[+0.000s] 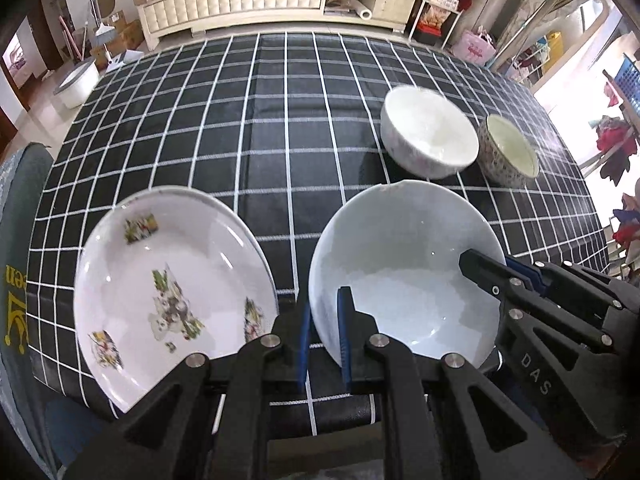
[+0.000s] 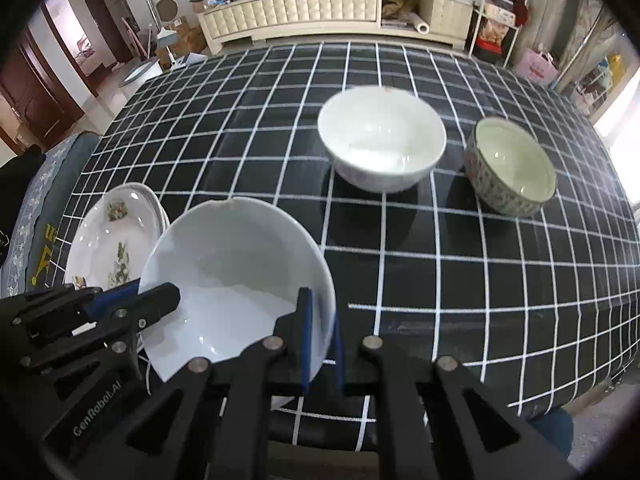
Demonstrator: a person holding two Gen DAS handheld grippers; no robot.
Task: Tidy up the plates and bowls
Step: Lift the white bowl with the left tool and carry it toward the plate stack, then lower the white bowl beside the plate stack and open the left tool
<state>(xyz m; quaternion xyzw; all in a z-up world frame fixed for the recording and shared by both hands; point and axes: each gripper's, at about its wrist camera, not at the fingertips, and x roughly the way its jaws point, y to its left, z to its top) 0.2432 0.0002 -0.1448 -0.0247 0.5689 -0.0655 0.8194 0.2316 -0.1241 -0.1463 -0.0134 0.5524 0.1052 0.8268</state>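
A pale blue-white plate (image 1: 404,276), deep and empty, is held between the two tools above the near edge of the worktop (image 1: 280,128), with a small chip seen on its far rim. Just to its left a white plate with flower prints (image 1: 172,300) lies on the checked cloth, with the rim of at least one more plate seen under it in the right wrist view – nothing is held in it. Farther back and to the right two bowls stand near one another but apart: a white bowl (image 2: 382,140) and a smaller patterned bowl with a pale inside (image 2: 512,168), both empty.

The left hand-held gripper (image 1: 324,320) is pressed together on the plate's left rim, one blue pad inside and one outside. The right hand-held gripper (image 2: 320,328) is pinched the same way on the opposite rim – each tool is seen reaching in from the side in the other's view
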